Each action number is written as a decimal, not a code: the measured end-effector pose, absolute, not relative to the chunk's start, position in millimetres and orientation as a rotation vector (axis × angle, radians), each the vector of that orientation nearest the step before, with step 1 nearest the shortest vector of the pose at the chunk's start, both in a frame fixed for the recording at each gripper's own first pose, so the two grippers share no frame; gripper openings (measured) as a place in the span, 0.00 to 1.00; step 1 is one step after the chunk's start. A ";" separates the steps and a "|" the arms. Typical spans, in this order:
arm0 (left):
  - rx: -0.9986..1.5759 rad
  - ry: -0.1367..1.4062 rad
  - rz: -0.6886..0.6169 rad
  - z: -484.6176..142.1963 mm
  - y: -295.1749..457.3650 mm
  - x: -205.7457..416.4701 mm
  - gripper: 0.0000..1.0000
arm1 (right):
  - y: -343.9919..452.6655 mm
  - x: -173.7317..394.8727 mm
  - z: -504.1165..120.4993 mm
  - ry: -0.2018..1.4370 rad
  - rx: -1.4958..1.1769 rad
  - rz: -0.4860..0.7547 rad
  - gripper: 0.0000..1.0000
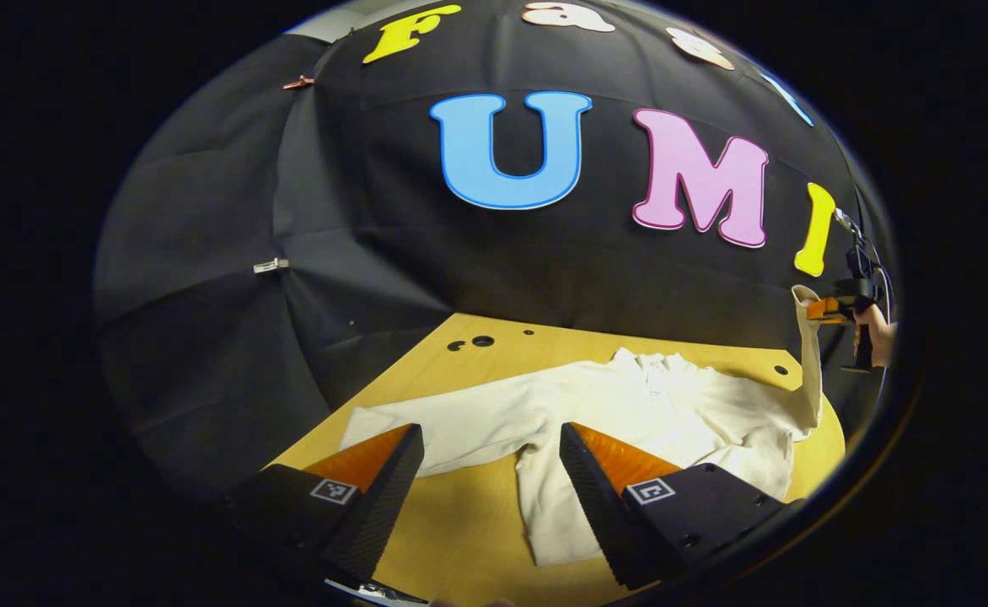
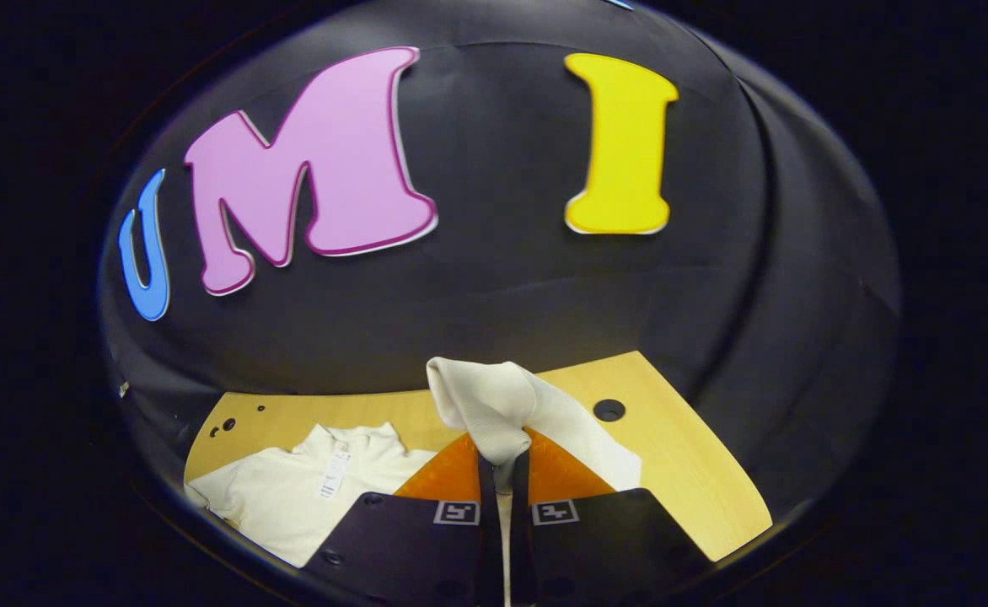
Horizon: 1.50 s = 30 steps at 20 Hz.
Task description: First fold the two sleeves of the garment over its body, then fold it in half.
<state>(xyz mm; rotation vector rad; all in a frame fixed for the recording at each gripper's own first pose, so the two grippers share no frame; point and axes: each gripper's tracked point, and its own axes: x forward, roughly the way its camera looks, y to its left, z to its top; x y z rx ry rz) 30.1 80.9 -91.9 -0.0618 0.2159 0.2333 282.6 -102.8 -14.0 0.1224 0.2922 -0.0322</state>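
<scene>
The right hand-held gripper [image 2: 501, 462] pinches the cuff of one sleeve [image 2: 494, 405] between both fingers, lifted off the tabletop [image 2: 696, 472]; the fingers hide the cloth below the pinch. The left hand-held gripper [image 1: 490, 468] hangs spread wide above the garment [image 1: 629, 405], apparently touching nothing. The other sleeve [image 1: 426, 426] lies flat, and the garment's hem is cut off.

Garment [image 1: 629, 405] hem hidden behind left gripper [image 1: 490, 472] fingers [image 1: 595, 497]; in the right gripper view its body [image 2: 292, 497] is cut off at the edge; collar label [image 2: 332, 476] too small to read.
</scene>
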 end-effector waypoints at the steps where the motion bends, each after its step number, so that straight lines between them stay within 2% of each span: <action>1: -0.040 0.205 0.240 -90.9 85.0 27.5 1.00 | -81.8 286.6 -12.1 0.291 0.123 -0.008 0.07; 2: -0.025 0.203 0.240 -92.2 88.5 25.4 0.98 | -60.2 291.6 -11.4 0.295 0.130 0.015 0.07; 8: -0.048 0.204 0.268 -96.7 109.0 17.5 1.00 | 77.6 306.3 -39.1 0.347 0.101 0.160 0.07; 9: -0.063 0.203 0.275 -97.9 112.4 16.3 1.00 | 104.0 306.3 -46.4 0.360 0.102 0.187 0.17; 10: -0.073 0.205 0.282 -98.7 117.2 16.1 1.00 | 128.6 306.2 -53.4 0.372 0.097 0.213 0.07; 11: -0.079 0.208 0.297 -100.7 124.3 14.1 1.00 | 163.4 304.4 -63.8 0.389 0.083 0.254 0.07; 12: -0.083 0.209 0.308 -101.9 130.1 12.0 1.00 | 188.8 301.6 -69.7 0.397 0.069 0.289 0.17; 13: -0.088 0.210 0.317 -102.8 135.2 11.6 1.00 | 212.3 299.6 -74.0 0.404 0.050 0.321 0.07; 16: -0.097 0.222 0.351 -111.7 152.0 8.6 1.00 | 265.9 294.5 -95.5 0.432 -0.011 0.391 0.07; 21: -0.138 0.238 0.413 -122.8 177.7 1.5 1.00 | 328.0 288.7 -170.4 0.565 -0.041 0.420 0.10; 22: -0.142 0.241 0.424 -124.2 181.6 0.8 1.00 | 334.5 284.0 -182.6 0.585 -0.058 0.431 0.13; 23: -0.143 0.245 0.435 -126.3 185.9 -1.3 1.00 | 341.5 274.5 -195.7 0.611 -0.073 0.448 0.24; 24: -0.143 0.247 0.442 -128.7 189.0 -4.0 1.00 | 346.3 268.1 -201.0 0.625 -0.070 0.463 0.19; 26: -0.145 0.252 0.449 -130.8 194.0 -6.2 1.00 | 349.5 256.3 -203.1 0.639 -0.036 0.485 0.65; 27: -0.145 0.254 0.453 -132.1 196.3 -6.3 1.00 | 347.0 251.6 -201.8 0.641 -0.019 0.490 0.70; 28: -0.146 0.256 0.457 -134.8 198.8 -5.4 1.00 | 341.4 249.5 -198.6 0.638 -0.012 0.488 0.87; 30: -0.160 0.259 0.468 -137.7 206.4 -3.2 1.00 | 321.6 251.6 -188.8 0.615 -0.018 0.466 0.99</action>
